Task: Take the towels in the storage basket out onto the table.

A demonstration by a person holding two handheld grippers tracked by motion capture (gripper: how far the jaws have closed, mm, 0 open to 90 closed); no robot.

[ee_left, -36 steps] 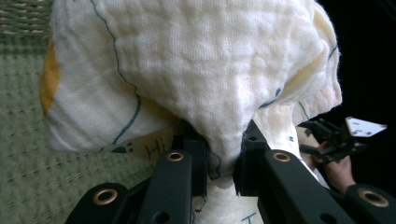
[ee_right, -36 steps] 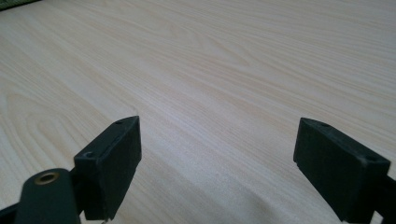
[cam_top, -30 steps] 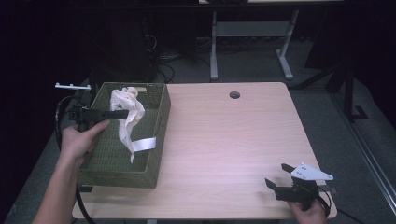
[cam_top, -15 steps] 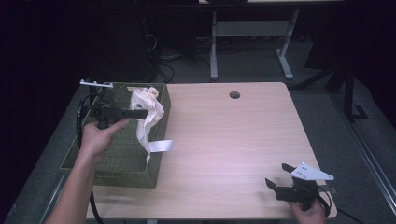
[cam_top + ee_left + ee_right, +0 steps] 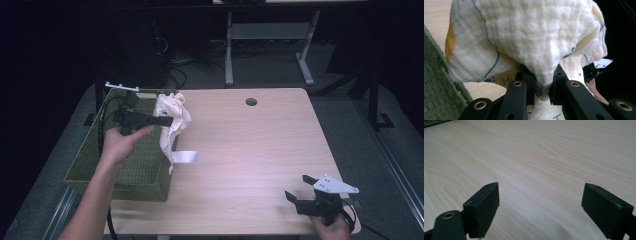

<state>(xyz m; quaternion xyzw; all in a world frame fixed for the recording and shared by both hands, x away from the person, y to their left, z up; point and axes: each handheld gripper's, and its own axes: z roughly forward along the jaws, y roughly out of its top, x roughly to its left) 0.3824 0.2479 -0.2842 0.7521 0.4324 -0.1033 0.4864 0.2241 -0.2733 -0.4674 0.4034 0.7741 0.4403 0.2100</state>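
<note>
We see the left tongs (image 5: 165,120) clenched on a bunched cream cloth (image 5: 172,120), held up in the air over the right rim of a green woven basket (image 5: 125,170). In the left gripper view the two black jaws pinch a fold of the cloth (image 5: 531,42) between them; the fabric is a crinkled cream weave with thin teal lines, a yellow-orange patch at one side and some dark lettering lower down. From the high view the cloth hangs down from the tongs along the basket's right wall, and a pale strip at its lower end lies out over the counter (image 5: 260,150) just beside the basket. The basket stands at the left edge of the counter, and the part of its inside that we can see holds nothing else; the hand and forearm cover part of it.

The right tongs (image 5: 300,192) rest near the front right corner of the counter, well apart from the basket and cloth. In the right gripper view their jaws stand wide apart, released, with bare wood (image 5: 544,165) between them.
</note>
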